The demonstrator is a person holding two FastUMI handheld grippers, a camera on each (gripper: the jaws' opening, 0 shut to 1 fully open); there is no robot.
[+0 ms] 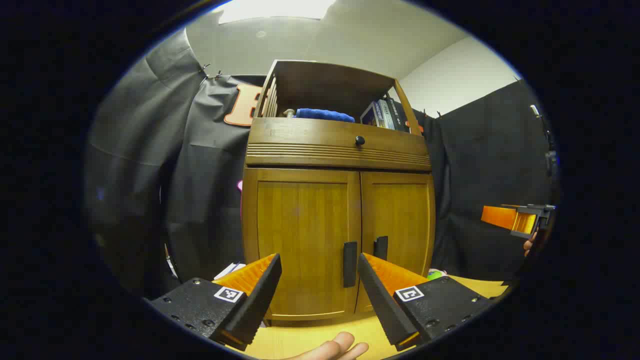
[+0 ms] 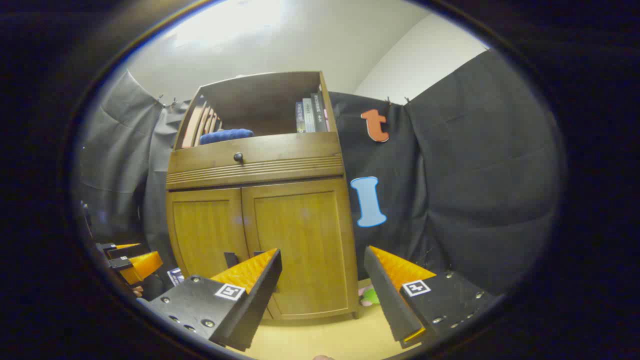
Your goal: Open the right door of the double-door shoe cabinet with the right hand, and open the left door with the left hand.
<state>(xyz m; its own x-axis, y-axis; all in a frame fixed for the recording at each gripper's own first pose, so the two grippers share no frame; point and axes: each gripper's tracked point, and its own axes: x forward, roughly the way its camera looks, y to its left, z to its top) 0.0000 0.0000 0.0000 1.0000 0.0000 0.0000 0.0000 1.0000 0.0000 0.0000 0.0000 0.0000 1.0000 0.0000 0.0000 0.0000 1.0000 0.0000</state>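
Note:
A wooden shoe cabinet [image 1: 337, 150] stands ahead with both doors closed. Its left door [image 1: 300, 240] carries a dark vertical handle [image 1: 350, 264], and the right door [image 1: 400, 220] has its own handle [image 1: 381, 247]. My left gripper [image 1: 320, 272] is open, short of the doors, its fingers framing the left handle. In the right gripper view the cabinet [image 2: 255, 160] sits left of centre, with the right door [image 2: 300, 245] between the open fingers of my right gripper [image 2: 322, 272]. The right gripper [image 1: 517, 220] also appears far right in the left gripper view, and the left gripper [image 2: 132, 262] low left in the right gripper view.
A drawer with a round black knob [image 1: 359, 140] tops the doors. The open shelf above holds a blue cloth [image 1: 324, 114] and books [image 1: 382, 114]. A small green object [image 2: 370, 296] lies on the yellow floor [image 2: 325, 335] by the cabinet's right foot. A hand [image 1: 335, 347] shows at the bottom.

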